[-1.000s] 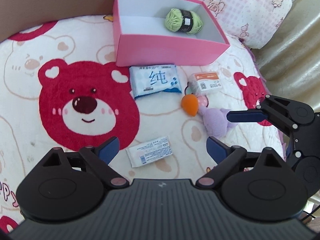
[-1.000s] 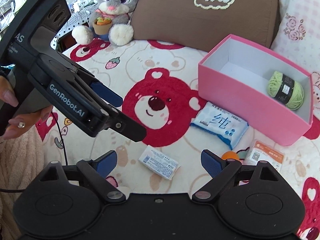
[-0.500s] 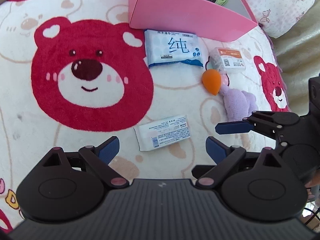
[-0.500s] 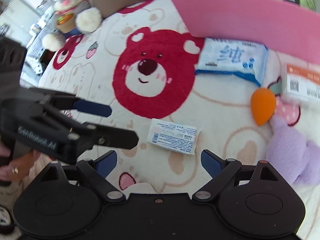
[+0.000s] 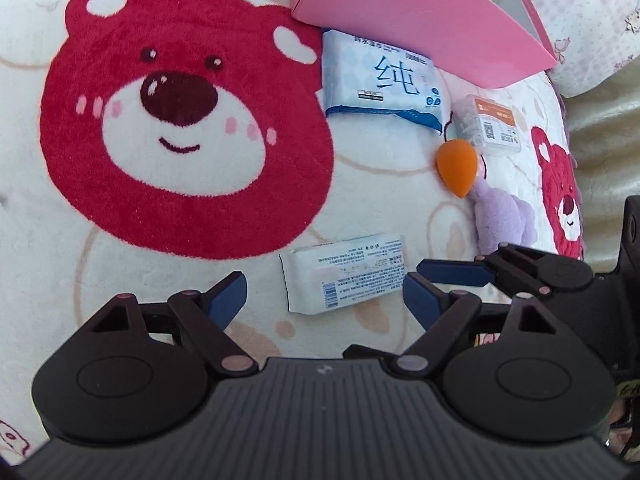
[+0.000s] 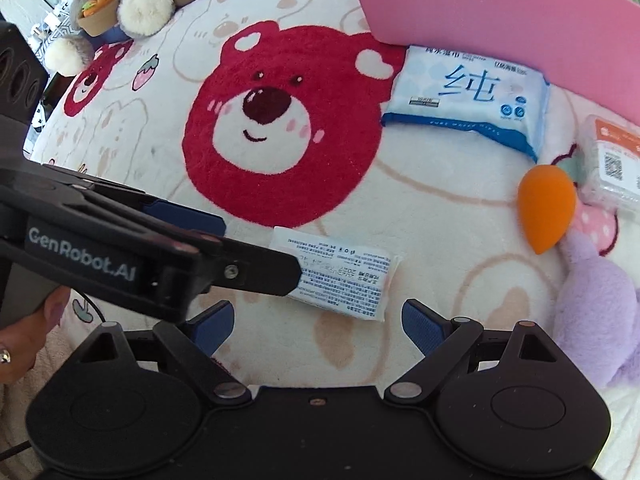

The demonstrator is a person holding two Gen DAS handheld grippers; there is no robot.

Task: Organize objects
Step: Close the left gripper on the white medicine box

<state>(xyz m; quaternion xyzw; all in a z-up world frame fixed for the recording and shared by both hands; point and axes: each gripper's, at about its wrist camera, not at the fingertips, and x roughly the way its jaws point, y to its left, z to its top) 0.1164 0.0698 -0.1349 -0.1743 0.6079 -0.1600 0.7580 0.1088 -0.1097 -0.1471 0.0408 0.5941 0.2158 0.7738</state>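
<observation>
Left hand-held gripper (image 5: 322, 294) closing around white printed packet (image 5: 344, 272), pads not yet touching, near the 6 o'clock edge of the red bear print (image 5: 180, 120). Right hand-held gripper (image 6: 318, 322) wide, empty. "GenRobot.AI" readable on the left tool. At 1 o'clock: blue wipes pack (image 6: 468, 100) marked "纯", against pink box (image 6: 500, 12). At 3 o'clock: orange sponge (image 6: 546, 212), QR-labelled case (image 6: 612, 160).
</observation>
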